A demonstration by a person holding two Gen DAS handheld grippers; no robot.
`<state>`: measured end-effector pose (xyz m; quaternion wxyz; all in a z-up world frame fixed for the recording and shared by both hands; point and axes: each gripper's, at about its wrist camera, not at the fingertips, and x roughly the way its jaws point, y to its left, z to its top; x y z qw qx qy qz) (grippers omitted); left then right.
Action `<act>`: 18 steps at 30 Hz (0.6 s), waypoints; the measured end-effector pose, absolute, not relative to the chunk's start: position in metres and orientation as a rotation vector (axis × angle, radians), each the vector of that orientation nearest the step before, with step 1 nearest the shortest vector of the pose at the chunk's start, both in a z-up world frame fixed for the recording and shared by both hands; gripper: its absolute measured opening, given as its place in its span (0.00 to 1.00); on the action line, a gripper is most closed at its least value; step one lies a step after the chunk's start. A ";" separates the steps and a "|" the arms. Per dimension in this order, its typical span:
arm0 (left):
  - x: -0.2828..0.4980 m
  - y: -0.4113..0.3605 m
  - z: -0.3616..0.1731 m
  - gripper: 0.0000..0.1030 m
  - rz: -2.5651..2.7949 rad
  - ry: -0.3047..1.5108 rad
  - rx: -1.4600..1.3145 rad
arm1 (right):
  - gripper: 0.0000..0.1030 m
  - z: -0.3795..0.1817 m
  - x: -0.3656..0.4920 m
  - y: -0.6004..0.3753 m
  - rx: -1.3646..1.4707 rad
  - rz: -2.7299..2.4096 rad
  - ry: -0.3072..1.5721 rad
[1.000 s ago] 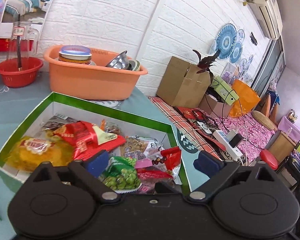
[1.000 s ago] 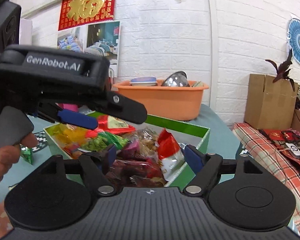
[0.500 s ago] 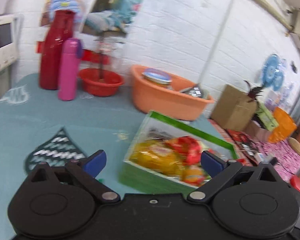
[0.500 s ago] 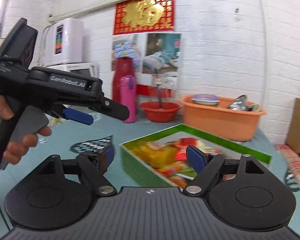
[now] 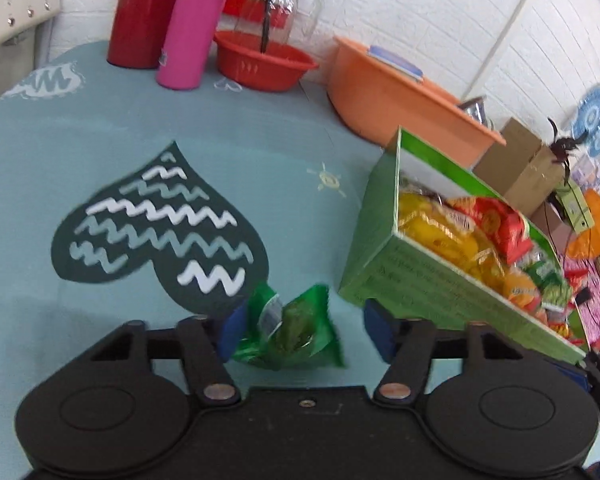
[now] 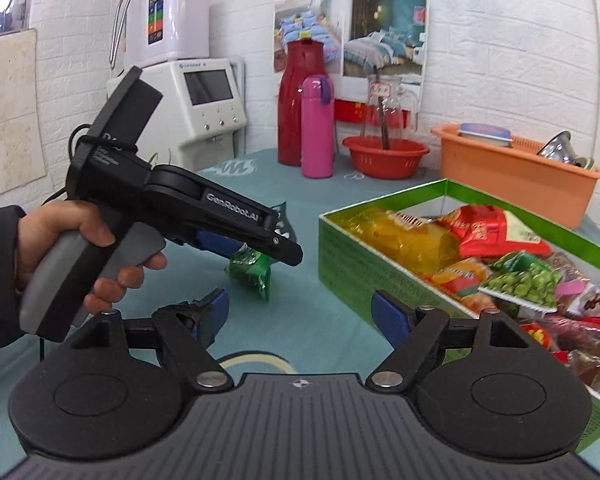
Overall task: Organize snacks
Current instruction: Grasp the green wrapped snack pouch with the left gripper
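The left gripper (image 5: 302, 330) points down at a small green snack packet (image 5: 290, 330) lying on the teal tablecloth (image 5: 100, 128), just near of the dark heart-shaped print (image 5: 156, 224). Its jaws are closing with the packet between them; the left blue pad seems to meet the wrapper's edge, while the right pad stands clear of it, so nothing is gripped. In the right wrist view the same gripper (image 6: 256, 254) sits in a person's hand (image 6: 72, 248), its fingers over the packet (image 6: 250, 272). The right gripper (image 6: 300, 312) hangs wide with nothing between its pads, above bare cloth beside the green box (image 6: 356, 264). That box stands just right of the packet, apart from it, and is filled with yellow, red and green snack bags (image 6: 496, 256). Far behind it stand an orange tub (image 5: 396, 92), a red basin (image 5: 264, 66), a pink bottle (image 5: 190, 28) and a red flask (image 5: 144, 12) along the white brick wall
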<state>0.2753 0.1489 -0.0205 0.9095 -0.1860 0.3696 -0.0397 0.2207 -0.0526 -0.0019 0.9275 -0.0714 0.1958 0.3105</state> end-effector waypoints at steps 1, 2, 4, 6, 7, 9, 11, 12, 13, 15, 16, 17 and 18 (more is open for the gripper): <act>0.272 0.147 -0.022 0.83 -0.102 0.760 -0.382 | 1.00 -0.004 0.221 -0.051 -0.148 0.647 0.410; 0.268 0.144 -0.023 0.82 -0.118 0.762 -0.374 | 1.00 -0.006 0.222 -0.051 -0.147 0.657 0.421; 0.258 0.133 -0.023 0.83 -0.174 0.773 -0.357 | 1.00 -0.010 0.221 -0.049 -0.141 0.682 0.448; 0.247 0.121 -0.025 0.83 -0.255 0.790 -0.350 | 1.00 -0.015 0.220 -0.049 -0.139 0.709 0.464; 0.242 0.118 -0.025 0.88 -0.269 0.793 -0.354 | 1.00 -0.017 0.219 -0.049 -0.142 0.717 0.469; 0.231 0.116 -0.024 1.00 -0.271 0.776 -0.378 | 1.00 -0.021 0.216 -0.050 -0.141 0.729 0.482; 0.222 0.121 -0.024 1.00 -0.278 0.763 -0.430 | 1.00 -0.025 0.216 -0.050 -0.142 0.742 0.503; 0.221 0.124 -0.025 1.00 -0.289 0.771 -0.453 | 1.00 -0.026 0.215 -0.049 -0.145 0.743 0.510; 0.219 0.125 -0.026 1.00 -0.298 0.776 -0.466 | 1.00 -0.028 0.216 -0.048 -0.148 0.742 0.515; 0.216 0.124 -0.025 1.00 -0.296 0.786 -0.463 | 1.00 -0.030 0.217 -0.047 -0.141 0.738 0.528; 0.214 0.123 -0.025 1.00 -0.297 0.783 -0.459 | 1.00 -0.031 0.218 -0.046 -0.135 0.741 0.534; 0.212 0.123 -0.024 1.00 -0.299 0.780 -0.460 | 1.00 -0.032 0.218 -0.045 -0.132 0.744 0.537; 0.210 0.125 -0.024 1.00 -0.301 0.777 -0.467 | 1.00 -0.032 0.219 -0.044 -0.131 0.745 0.538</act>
